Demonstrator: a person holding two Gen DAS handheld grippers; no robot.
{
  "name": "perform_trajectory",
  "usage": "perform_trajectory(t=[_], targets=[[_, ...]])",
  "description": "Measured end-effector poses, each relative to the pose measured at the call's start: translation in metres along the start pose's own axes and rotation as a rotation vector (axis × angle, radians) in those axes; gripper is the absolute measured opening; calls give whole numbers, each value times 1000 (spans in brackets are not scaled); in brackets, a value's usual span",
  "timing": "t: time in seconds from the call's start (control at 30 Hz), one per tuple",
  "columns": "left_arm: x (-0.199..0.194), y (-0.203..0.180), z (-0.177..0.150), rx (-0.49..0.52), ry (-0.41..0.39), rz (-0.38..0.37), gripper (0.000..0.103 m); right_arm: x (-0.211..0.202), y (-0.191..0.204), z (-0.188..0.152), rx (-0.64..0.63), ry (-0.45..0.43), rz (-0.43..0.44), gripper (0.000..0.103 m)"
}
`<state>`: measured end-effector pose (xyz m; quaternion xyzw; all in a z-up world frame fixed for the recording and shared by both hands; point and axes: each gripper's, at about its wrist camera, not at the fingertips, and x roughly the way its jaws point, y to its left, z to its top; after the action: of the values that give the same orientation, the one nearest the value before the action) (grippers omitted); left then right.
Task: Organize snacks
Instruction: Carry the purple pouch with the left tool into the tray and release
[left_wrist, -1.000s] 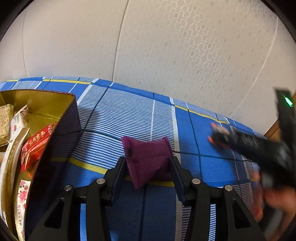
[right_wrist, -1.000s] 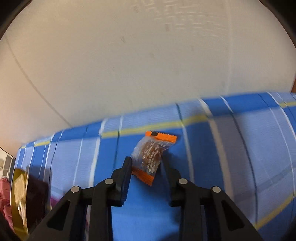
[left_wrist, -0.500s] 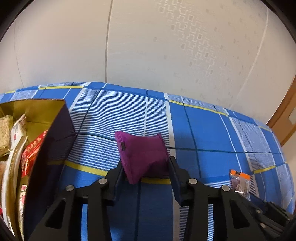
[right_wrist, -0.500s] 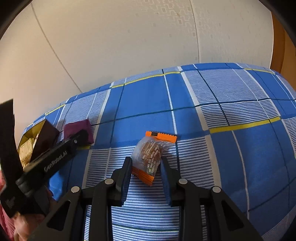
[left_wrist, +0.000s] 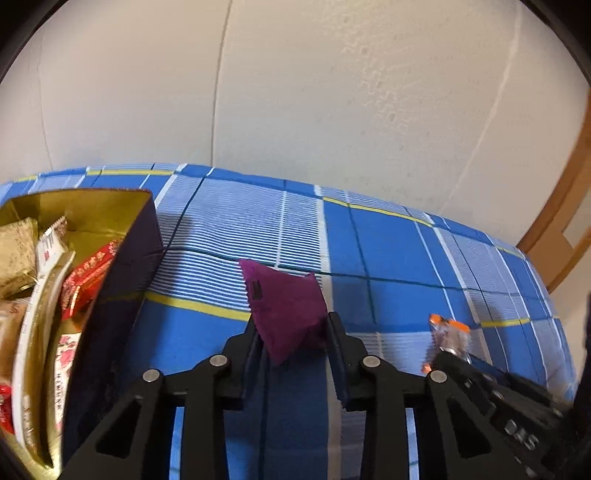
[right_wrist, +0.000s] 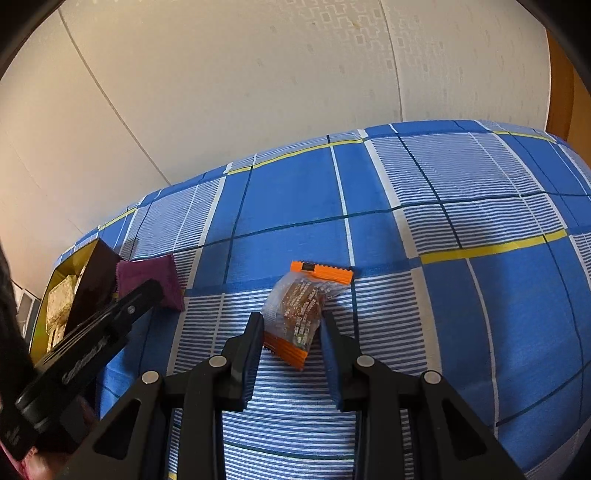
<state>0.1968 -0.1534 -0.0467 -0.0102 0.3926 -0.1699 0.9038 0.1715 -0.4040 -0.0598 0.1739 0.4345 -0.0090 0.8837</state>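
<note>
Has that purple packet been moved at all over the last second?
Yes. In the left wrist view the purple packet, held between the left gripper jaws, now hangs nearer the gold box than before, against the yellow stripe of the cloth.

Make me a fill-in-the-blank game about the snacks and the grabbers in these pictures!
1. The left gripper is shut on the ____ packet.
2. The clear snack packet has ____ ends.
3. The box of snacks is ____ inside.
4. The checked cloth is mostly ____.

Missing words: purple; orange; gold; blue
</note>
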Motion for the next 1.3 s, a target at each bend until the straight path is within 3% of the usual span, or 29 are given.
perform_trajectory(t=[0.4,0.83,1.07,1.3], targets=[[-34,3,-25,4,-3,-68,29,0,3,-3,-27,-14,-17,31],[-111,22,-46,-15,-110,-140,29,1,8,-4,-66,-26,-44,31],[-151,72,-52,-77,-156,-102,29,-2,2,-4,-6,-20,11,31],[-169,152,-56,-213,-169,24,29,-13,6,-6,-14,-63,17,31]])
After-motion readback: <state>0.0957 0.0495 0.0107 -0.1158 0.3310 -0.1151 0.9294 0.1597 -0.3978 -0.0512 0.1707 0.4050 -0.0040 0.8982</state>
